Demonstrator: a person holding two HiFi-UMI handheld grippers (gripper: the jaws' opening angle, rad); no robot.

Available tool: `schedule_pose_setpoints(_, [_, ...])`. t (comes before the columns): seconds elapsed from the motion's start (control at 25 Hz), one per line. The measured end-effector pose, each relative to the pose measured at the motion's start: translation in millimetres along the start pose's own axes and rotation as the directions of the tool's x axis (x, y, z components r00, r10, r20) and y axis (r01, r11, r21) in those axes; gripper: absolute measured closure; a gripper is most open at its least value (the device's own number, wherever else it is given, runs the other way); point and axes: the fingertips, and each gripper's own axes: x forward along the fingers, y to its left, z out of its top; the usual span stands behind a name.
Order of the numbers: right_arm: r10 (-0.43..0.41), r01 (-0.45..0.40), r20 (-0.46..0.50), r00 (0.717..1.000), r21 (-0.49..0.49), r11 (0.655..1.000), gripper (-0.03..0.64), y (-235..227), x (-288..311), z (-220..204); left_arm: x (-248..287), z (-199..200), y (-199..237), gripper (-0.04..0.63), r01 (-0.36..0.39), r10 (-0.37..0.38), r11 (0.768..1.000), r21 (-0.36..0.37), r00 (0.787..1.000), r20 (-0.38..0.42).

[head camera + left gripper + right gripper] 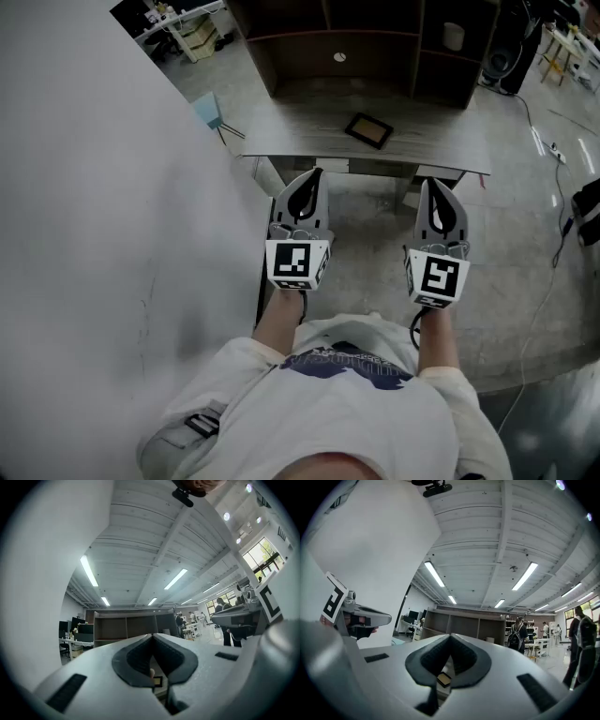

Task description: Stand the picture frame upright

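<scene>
A dark picture frame (368,130) with a tan inside lies flat on the grey desk (281,141) ahead of me. My left gripper (313,172) and right gripper (433,182) are held level side by side in front of the desk's near edge, both shut and empty, well short of the frame. Through the slit of the shut jaws, a piece of the picture frame (158,682) shows in the left gripper view. The same picture frame (443,680) peeks through in the right gripper view.
A brown shelf unit (375,47) stands at the back of the desk, with a white cup (454,36) in one compartment. A pale blue box (208,111) sits at the desk's left end. A white wall (84,187) runs close on my left. Cables (553,244) trail on the floor at right.
</scene>
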Motion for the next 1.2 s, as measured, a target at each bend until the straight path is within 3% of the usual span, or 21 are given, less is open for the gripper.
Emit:
schedule_pose_setpoints(0.68, [-0.001,0.001,-0.014,1.0,-0.009,1.0,0.62,1,-12,-3,-11,-8,-5,0.589,-0.003,0.004,1.0,0.008,0.999,-0.032])
schedule_pose_setpoints(0.88, [-0.005,0.007,-0.05,0.999,0.044,0.999,0.62,-8,-16,-11,-13,-12,-10,0.589,-0.012,0.012,1.0,0.006,0.999,-0.052])
schedule_pose_setpoints(1.2, [-0.03,0.032,-0.013,0.999,0.136,0.99,0.62,-46,-23,-8,-6,-4,-19,0.584,-0.059,0.057,0.997,-0.048,0.997,-0.043])
